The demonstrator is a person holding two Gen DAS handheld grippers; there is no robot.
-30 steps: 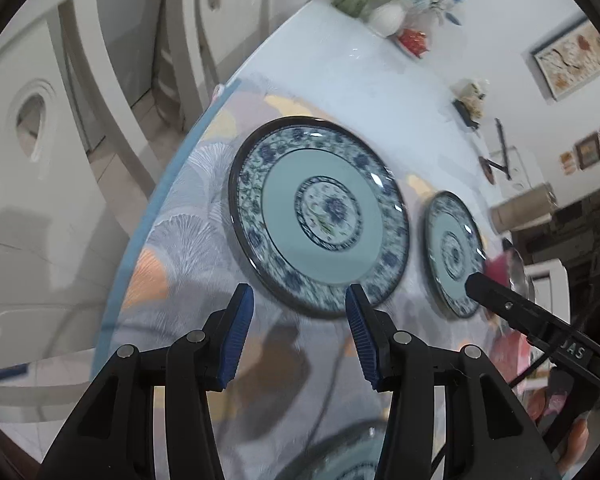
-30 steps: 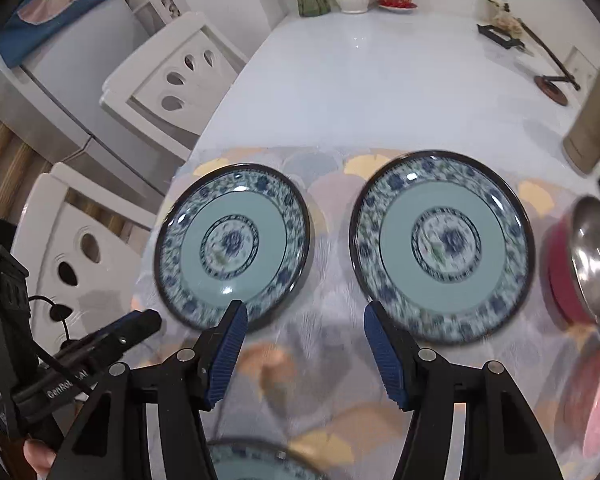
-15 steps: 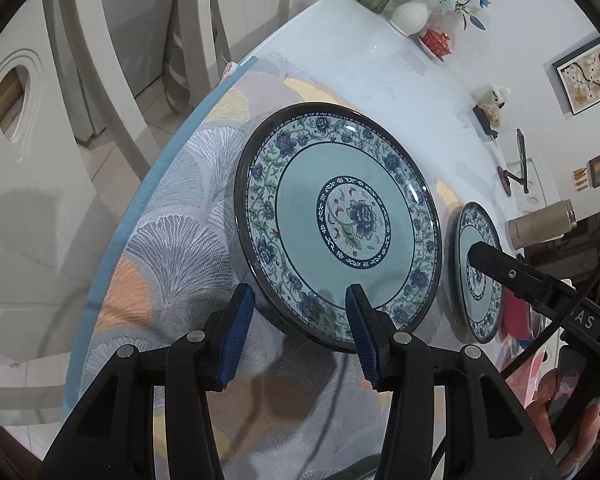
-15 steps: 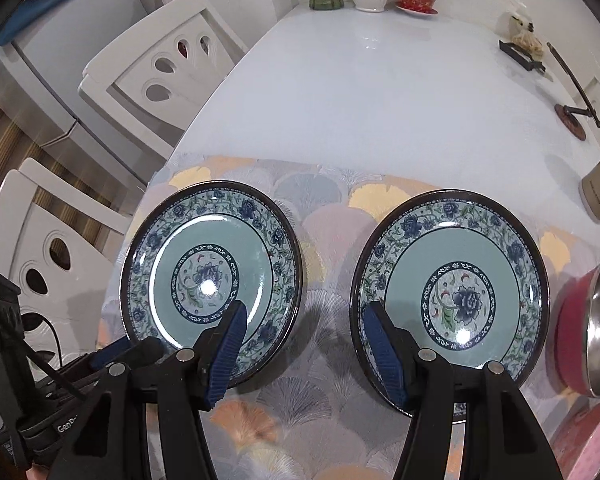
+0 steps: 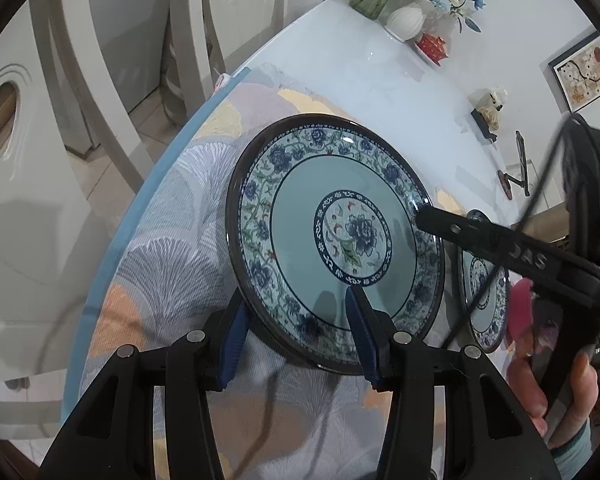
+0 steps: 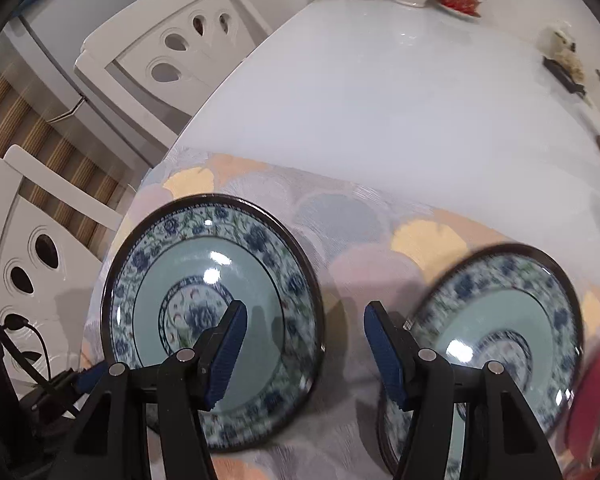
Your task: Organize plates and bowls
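Since a second ago both tools have come down closer to the plates, and the right one has swung across toward the left plate. The left hand-held gripper (image 5: 296,336), black with ribbed blue pads, stands spread astride the near rim of the round glossy blue-and-white floral ceramic plate (image 5: 332,236), one pad outside the dark rim and one over the pale teal well; whether the pads touch it I cannot tell. The right hand-held gripper (image 6: 304,350) hangs spread and empty above the gap between that plate (image 6: 208,312) and a matching second floral plate (image 6: 496,336), which looks blurred. Both plates lie flat on a woven fan-patterned pastel cloth (image 6: 352,240) covering the near end of the smooth white counter (image 6: 380,92).
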